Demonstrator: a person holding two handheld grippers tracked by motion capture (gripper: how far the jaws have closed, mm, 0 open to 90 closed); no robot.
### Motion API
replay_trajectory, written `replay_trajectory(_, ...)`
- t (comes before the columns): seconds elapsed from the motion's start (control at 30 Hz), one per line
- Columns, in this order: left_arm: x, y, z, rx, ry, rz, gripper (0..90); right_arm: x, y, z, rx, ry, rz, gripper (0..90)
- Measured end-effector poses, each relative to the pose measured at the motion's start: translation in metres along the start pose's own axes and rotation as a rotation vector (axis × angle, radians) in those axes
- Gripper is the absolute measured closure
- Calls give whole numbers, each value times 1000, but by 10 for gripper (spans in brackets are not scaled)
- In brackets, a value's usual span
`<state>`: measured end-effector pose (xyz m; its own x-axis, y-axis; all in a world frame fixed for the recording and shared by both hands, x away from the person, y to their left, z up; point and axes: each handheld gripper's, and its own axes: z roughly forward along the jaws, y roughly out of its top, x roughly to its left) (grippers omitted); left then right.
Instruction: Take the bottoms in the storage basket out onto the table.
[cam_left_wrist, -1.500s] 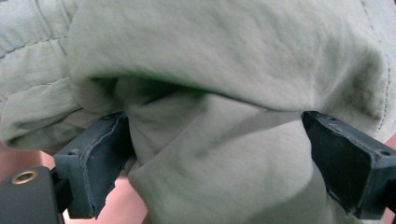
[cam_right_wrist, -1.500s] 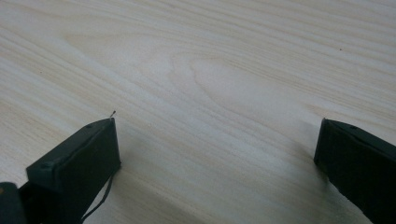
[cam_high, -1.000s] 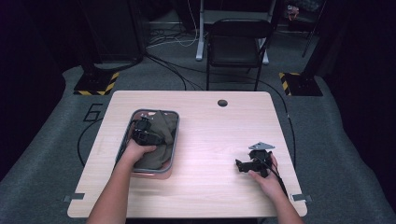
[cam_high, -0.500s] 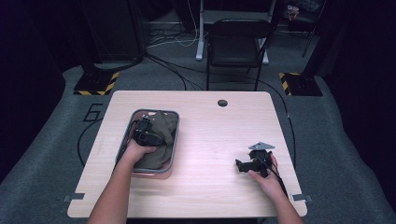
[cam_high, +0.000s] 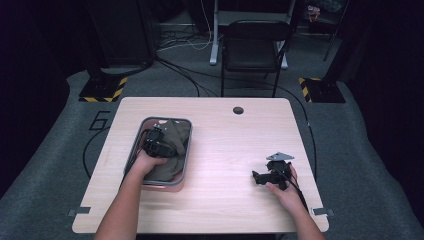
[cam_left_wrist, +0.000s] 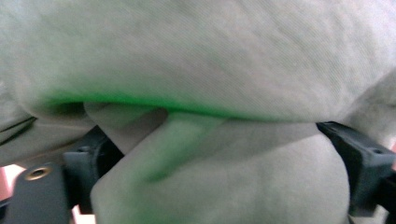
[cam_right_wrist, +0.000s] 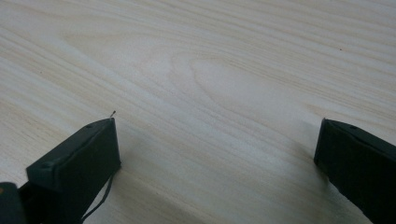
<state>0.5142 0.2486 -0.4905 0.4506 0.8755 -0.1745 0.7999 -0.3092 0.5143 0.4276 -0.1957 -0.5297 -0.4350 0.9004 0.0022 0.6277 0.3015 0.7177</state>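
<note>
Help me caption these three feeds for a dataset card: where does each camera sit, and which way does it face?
High view: fixed above the person's side, looking forward and down on the table; both forearms enter from below.
Left gripper view: rides the left tool, looking along its jaws into olive cloth bunched between them.
Right gripper view: rides the right tool, facing bare tabletop between wide-apart jaws.
Shared: the high view and the left gripper view both show the cloth, lying in the grey bin.

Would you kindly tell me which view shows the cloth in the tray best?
The high view: the olive cloth lies whole inside the tray. The left gripper view gives only blurred folds up close; the right gripper view faces bare table.
</note>
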Motion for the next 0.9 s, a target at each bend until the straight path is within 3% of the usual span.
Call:
replay_trajectory(0.33,0,-1,0,7,14,10,242,0,0,0,0,0,0,0)
replay_trajectory(0.7,-1,-1,-2,12,41,35,429,0,0,0,0,0,0,0)
replay_trajectory(0.9,-1,0,-5,22,34,26,530,0,0,0,0,0,0,0)
